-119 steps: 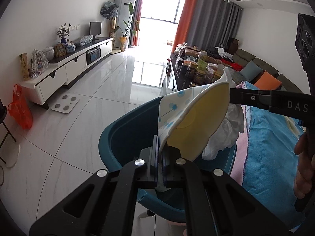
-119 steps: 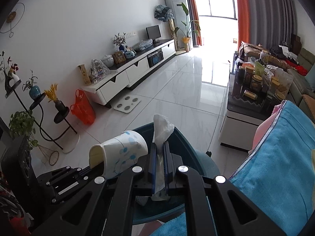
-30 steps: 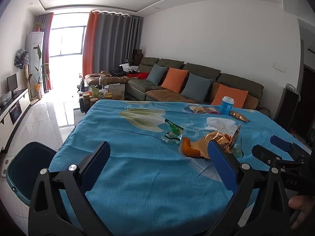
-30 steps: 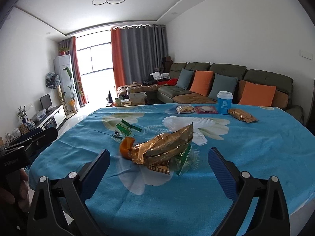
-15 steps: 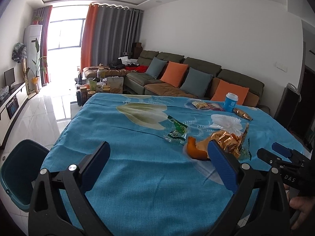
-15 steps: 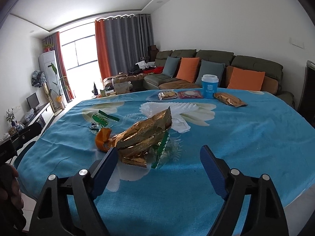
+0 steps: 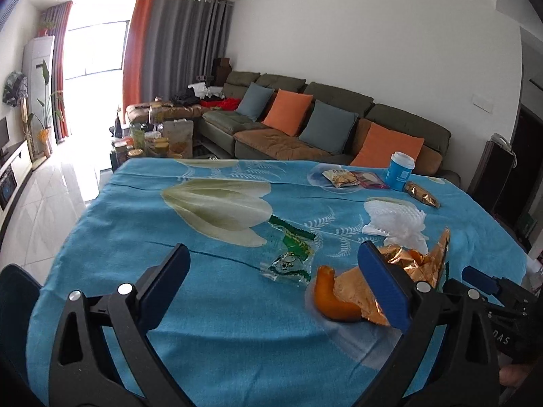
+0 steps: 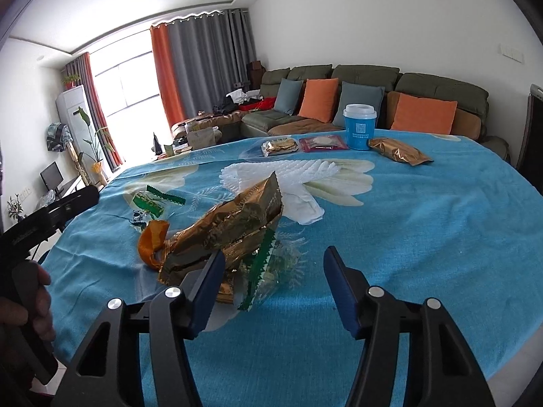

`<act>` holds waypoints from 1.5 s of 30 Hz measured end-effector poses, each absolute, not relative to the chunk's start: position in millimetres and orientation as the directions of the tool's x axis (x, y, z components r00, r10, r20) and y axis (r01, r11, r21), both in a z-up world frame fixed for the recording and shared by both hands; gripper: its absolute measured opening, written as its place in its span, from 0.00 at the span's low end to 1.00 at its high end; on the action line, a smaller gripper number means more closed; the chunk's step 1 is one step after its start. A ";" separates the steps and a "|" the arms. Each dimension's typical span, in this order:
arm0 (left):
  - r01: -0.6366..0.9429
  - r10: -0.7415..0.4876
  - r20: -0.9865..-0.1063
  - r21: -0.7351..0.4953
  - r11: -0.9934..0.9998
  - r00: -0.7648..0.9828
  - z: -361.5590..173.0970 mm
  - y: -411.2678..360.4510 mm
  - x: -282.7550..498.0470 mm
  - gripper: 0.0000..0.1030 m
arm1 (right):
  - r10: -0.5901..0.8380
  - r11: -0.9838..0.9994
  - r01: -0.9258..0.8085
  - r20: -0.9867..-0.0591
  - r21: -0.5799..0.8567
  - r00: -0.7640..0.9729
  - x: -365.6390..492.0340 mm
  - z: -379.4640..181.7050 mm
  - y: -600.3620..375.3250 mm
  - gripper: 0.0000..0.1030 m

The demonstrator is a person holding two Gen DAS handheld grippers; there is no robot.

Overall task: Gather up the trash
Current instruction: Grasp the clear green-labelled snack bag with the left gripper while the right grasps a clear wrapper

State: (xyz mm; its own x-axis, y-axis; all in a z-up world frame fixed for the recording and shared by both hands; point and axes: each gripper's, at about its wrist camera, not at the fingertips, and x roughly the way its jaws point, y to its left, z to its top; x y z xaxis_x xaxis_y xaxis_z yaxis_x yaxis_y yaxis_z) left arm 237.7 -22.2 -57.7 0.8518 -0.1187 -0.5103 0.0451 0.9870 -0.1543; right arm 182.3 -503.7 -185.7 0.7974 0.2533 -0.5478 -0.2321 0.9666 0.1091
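Gold wrapper (image 8: 234, 227) just beyond right gripper's (image 8: 271, 291) closing, empty fingers (image 8: 203, 288); left gripper (image 7: 271, 285) wide.

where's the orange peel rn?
Curled orange peel lies on the blue tablecloth, touching the left end of the crumpled gold foil wrapper, just beyond the green-and-clear wrapper.

White letters "DAS" stand on the right tongs (image 7: 482, 283).

Bright daylight floods from the blown-out window (image 7: 91, 44); fisheye bends edges; dark corners; frames sharp.
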 end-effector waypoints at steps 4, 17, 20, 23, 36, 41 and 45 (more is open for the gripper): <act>0.045 -0.155 -0.599 -0.195 0.980 0.786 -72.2 -25.5 270.0 0.95 | 0.267 0.963 -0.239 -0.562 0.124 0.783 188.0 -188.1 -503.6 0.45; 0.057 -0.103 -0.728 -0.088 0.995 0.678 -97.3 -57.8 325.5 0.94 | 0.281 0.959 -0.239 -0.592 0.150 0.755 194.0 -197.9 -509.0 0.18; 0.047 -0.109 -0.742 -0.104 0.993 0.662 -101.8 -56.1 334.0 0.92 | 0.289 0.957 -0.242 -0.594 0.160 0.751 192.0 -198.3 -510.4 0.15; 0.030 -0.120 -0.773 -0.129 0.991 0.623 -109.9 -52.0 344.3 0.83 | 0.293 0.956 -0.245 -0.591 0.162 0.751 190.4 -197.9 -511.4 0.13; 0.052 -0.161 -0.735 -0.170 0.984 0.659 -106.2 -46.7 342.1 0.37 | 0.290 0.957 -0.238 -0.583 0.166 0.759 188.1 -196.8 -514.8 0.11; 0.042 -0.161 -0.702 -0.183 0.982 0.693 -96.7 -38.0 329.9 0.36 | 0.265 0.964 -0.222 -0.563 0.145 0.783 184.5 -189.8 -519.9 0.04; 0.036 -0.158 -0.672 -0.191 0.981 0.724 -83.7 -30.1 315.8 0.36 | 0.249 0.969 -0.212 -0.547 0.130 0.800 182.0 -184.0 -523.0 0.04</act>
